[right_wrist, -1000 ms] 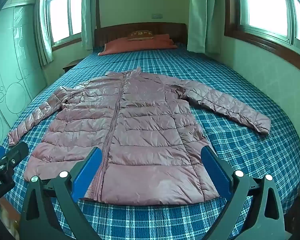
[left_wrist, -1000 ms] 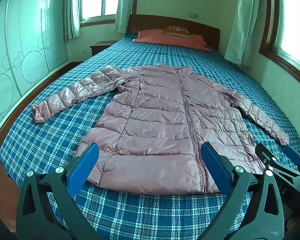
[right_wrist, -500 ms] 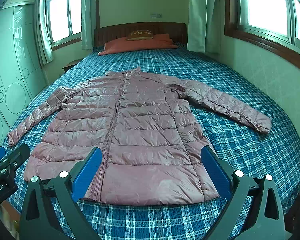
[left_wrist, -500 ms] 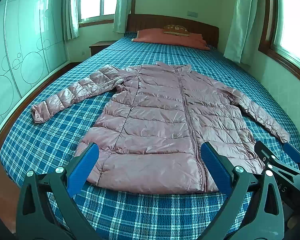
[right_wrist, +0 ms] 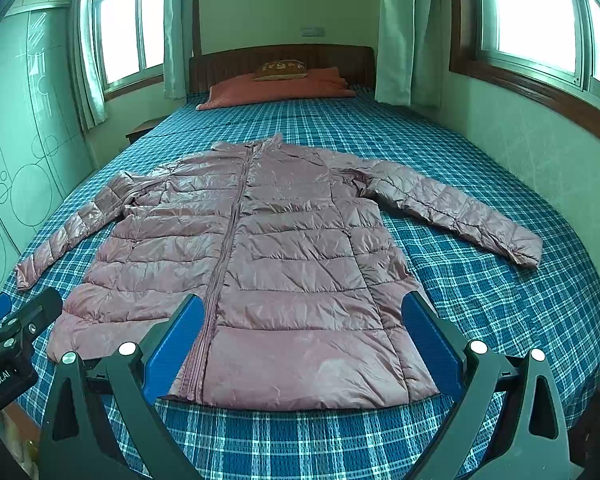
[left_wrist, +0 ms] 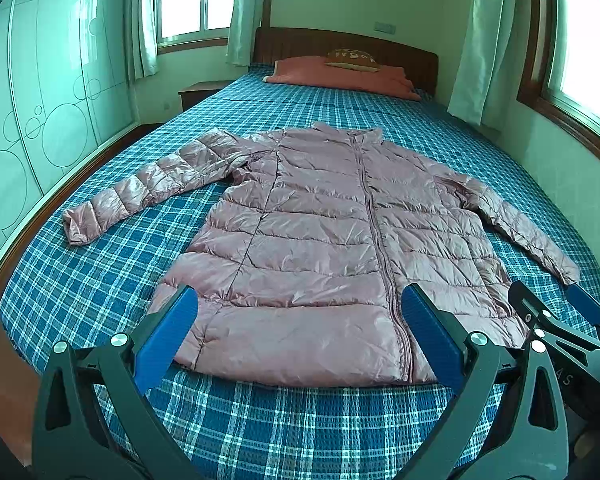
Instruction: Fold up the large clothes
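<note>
Blue-padded, our left gripper (left_wrist: 300, 336) and right gripper (right_wrist: 302, 338) both gape wide and empty above the pink jacket's (left_wrist: 324, 248) hem at lower frame, touching nothing.

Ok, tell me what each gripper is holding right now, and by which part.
Nothing is held. The left gripper and right gripper are both open, short of the hem of the pink puffer jacket, which lies flat on the bed.

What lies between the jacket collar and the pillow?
Only bare plaid bedsheet between the jacket collar and the orange pillow; both wrist views show it.
</note>
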Tool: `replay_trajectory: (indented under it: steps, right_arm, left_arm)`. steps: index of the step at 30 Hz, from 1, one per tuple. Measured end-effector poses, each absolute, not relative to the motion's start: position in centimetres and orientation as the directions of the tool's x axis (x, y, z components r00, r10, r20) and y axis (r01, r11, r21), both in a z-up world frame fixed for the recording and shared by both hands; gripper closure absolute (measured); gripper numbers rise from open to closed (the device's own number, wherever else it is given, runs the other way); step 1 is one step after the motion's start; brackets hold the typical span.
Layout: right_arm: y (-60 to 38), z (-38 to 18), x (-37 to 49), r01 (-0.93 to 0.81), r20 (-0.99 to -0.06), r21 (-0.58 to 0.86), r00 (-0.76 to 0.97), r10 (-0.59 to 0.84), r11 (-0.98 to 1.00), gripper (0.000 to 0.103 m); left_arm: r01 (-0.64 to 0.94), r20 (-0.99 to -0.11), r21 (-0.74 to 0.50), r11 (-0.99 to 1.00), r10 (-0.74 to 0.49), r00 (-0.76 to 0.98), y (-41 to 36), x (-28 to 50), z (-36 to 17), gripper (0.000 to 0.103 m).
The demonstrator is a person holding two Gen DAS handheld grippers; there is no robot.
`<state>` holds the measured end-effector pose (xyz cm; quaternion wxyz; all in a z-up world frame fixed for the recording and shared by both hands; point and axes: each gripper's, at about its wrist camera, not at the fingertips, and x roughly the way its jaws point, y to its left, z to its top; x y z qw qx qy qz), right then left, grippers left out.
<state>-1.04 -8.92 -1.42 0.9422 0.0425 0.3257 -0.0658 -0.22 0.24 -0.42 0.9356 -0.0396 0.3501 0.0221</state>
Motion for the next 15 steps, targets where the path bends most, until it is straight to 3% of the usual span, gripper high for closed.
replay_trajectory:
  steps: [15]
  right_arm:
    - [-8.89, -1.43, -1.06, 0.151, -0.615, 0.032, 0.782, -0.1, 0.988, 0.005]
  left_arm:
    - [-0.072, -0.655, -0.058, 0.996, 0.016, 0.756, 0.35, -0.28, -0.51, 0.002]
